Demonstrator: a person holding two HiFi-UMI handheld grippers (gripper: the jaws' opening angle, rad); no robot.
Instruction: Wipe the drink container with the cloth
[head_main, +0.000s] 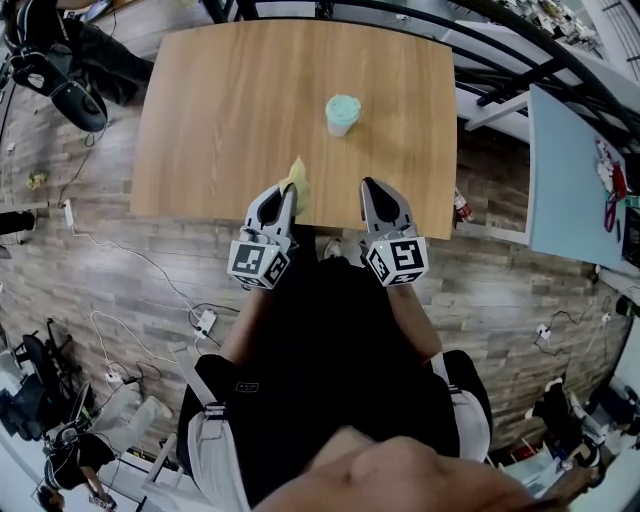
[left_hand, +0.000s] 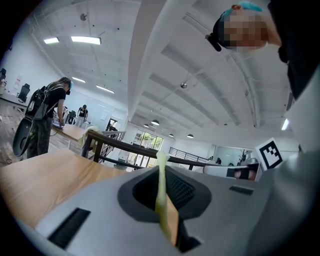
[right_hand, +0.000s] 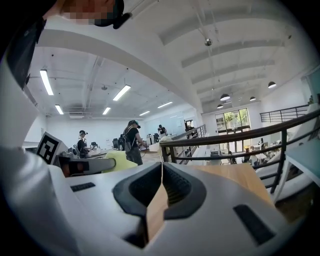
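A mint-green drink container (head_main: 342, 113) stands upright on the wooden table (head_main: 220, 120), right of centre. A yellow cloth (head_main: 297, 181) sticks up from my left gripper (head_main: 290, 189), which is shut on it at the table's near edge. In the left gripper view the cloth (left_hand: 161, 196) shows as a thin yellow strip pinched between the jaws of the left gripper (left_hand: 161, 166). My right gripper (head_main: 368, 185) is beside it at the same edge, short of the container. In the right gripper view the right gripper (right_hand: 161, 165) is shut with nothing in it, and the cloth (right_hand: 119, 160) shows at left.
The person's legs stand close against the table's near edge. Cables and a power strip (head_main: 203, 322) lie on the wood floor at left. Black bags (head_main: 60, 70) sit at the far left, a light-blue board (head_main: 570, 180) at right. A dark railing (head_main: 520, 50) runs behind the table.
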